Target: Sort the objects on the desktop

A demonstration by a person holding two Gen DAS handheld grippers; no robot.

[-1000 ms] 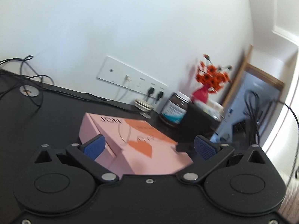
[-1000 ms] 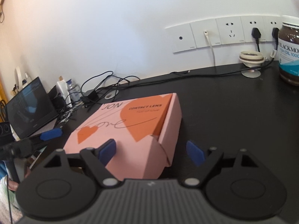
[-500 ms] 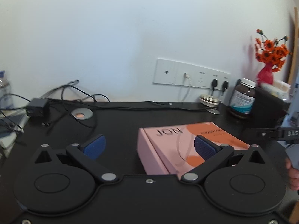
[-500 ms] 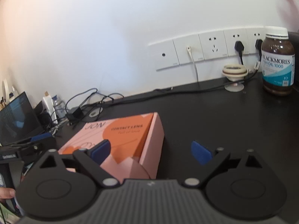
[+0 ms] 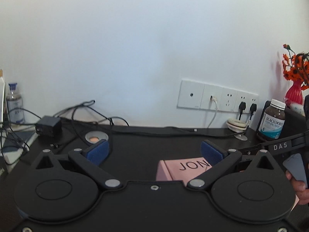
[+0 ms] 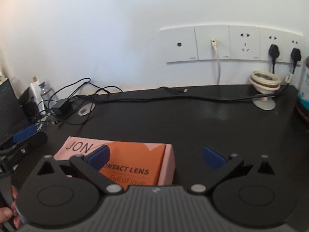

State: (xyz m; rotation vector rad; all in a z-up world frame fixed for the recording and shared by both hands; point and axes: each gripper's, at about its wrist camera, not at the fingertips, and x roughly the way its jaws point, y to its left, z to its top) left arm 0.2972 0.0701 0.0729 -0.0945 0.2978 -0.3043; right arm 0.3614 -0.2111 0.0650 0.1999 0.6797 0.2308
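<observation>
At the far left of the left wrist view a clear bottle stands by the wall, with a black power adapter and tangled cables next to it on the black table. The left hand-held gripper is released, its blue pads wide apart with nothing between them. The pink box lies flat on the table just beyond and to the right of its middle, partly hidden behind the right finger. Farther right, white wall sockets carry two black plugs, and a brown supplement bottle stands upright in front of a red vase of orange flowers.

In the right wrist view, the box sits left of centre, its orange panel reading "CONTACT LENS". The right hand-held gripper has just been opening and is released; its left pad overlaps the box top in the view, while the right pad stands clear over bare table, so the box is not clamped.
</observation>
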